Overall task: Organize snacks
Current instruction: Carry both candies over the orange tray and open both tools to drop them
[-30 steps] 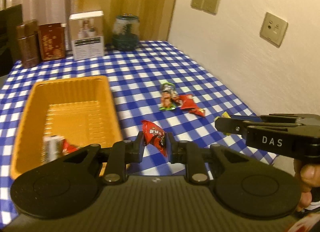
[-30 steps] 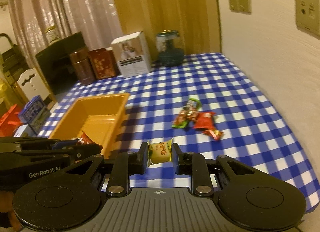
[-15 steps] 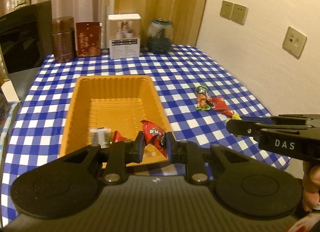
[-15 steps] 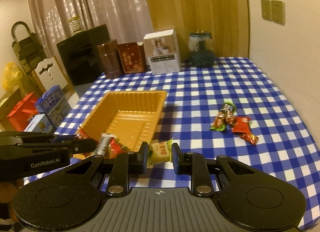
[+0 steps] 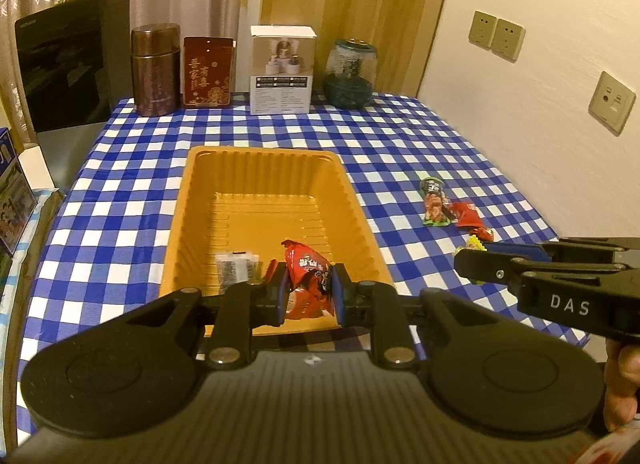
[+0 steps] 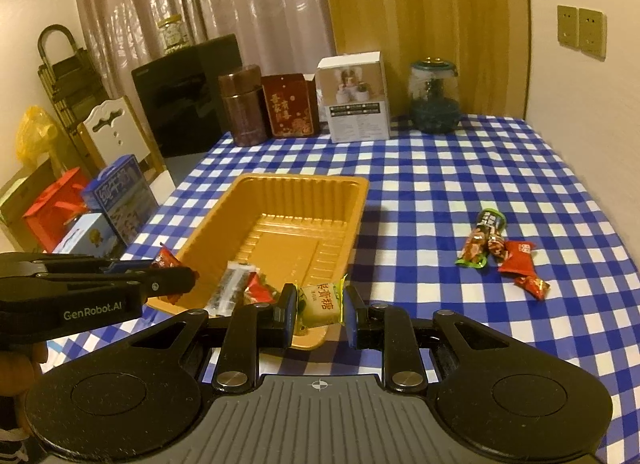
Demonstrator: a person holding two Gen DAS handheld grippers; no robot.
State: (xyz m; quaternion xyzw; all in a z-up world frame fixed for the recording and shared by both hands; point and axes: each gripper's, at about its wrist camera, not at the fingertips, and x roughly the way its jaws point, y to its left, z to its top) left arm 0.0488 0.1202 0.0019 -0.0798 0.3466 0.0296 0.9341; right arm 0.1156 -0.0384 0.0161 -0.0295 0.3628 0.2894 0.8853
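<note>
Both wrist views downward, sharing tray [image 5: 182,200]

Both my claws are over the near end of the orange tray [image 5: 264,168] now — a second ago they hung over bare checked cloth to its right. My left gripper [image 5: 309,291] brings its red snack packet [image 5: 310,270] above the tray floor. My right gripper [image 6: 318,312] carries the yellow candy [image 6: 320,304] to the tray's near right corner — earlier it sat clear of the rim.
</note>
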